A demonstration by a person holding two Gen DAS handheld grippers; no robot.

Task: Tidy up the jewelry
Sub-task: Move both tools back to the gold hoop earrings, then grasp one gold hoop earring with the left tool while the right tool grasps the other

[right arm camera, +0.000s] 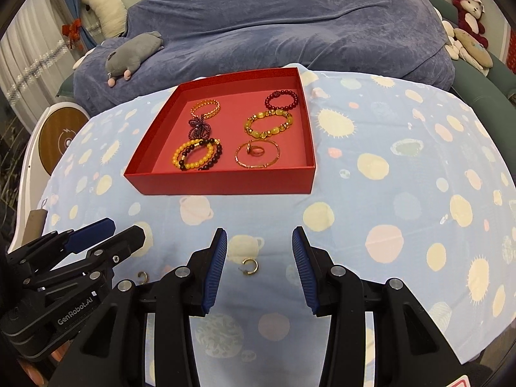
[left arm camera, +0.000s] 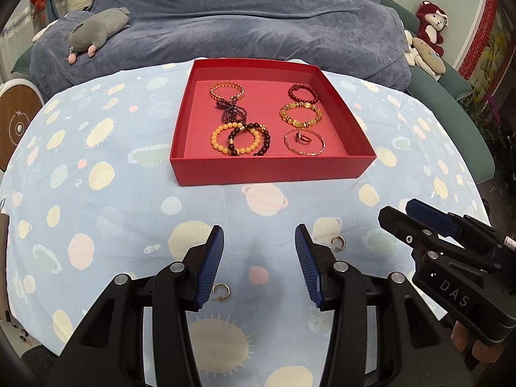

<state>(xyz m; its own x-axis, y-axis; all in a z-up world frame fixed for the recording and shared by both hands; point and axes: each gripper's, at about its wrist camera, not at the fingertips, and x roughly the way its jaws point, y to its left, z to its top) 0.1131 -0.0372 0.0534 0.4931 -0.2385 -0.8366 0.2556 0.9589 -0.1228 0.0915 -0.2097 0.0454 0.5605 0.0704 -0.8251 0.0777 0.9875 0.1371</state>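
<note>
A red box (left arm camera: 271, 171) (right arm camera: 222, 183) on the table holds several bead bracelets, a thin gold bangle (left arm camera: 304, 143) (right arm camera: 257, 154) and a ring (left arm camera: 301, 137) (right arm camera: 256, 151). Two small gold hoop earrings lie loose on the cloth. One earring (left arm camera: 222, 291) (right arm camera: 143, 277) lies beside my left gripper's left finger. The other earring (left arm camera: 338, 243) (right arm camera: 250, 266) lies between my right gripper's fingers. My left gripper (left arm camera: 259, 261) is open and empty. My right gripper (right arm camera: 259, 259) is open and empty; it also shows in the left wrist view (left arm camera: 419, 222).
The table wears a light blue cloth with planet prints (left arm camera: 96, 193) (right arm camera: 403, 177). Behind it is a bed with a dark blue blanket (left arm camera: 242, 25), a grey plush toy (left arm camera: 96, 32) and a red plush toy (left arm camera: 430, 24). A round wooden-topped device (left arm camera: 16, 125) stands at the left.
</note>
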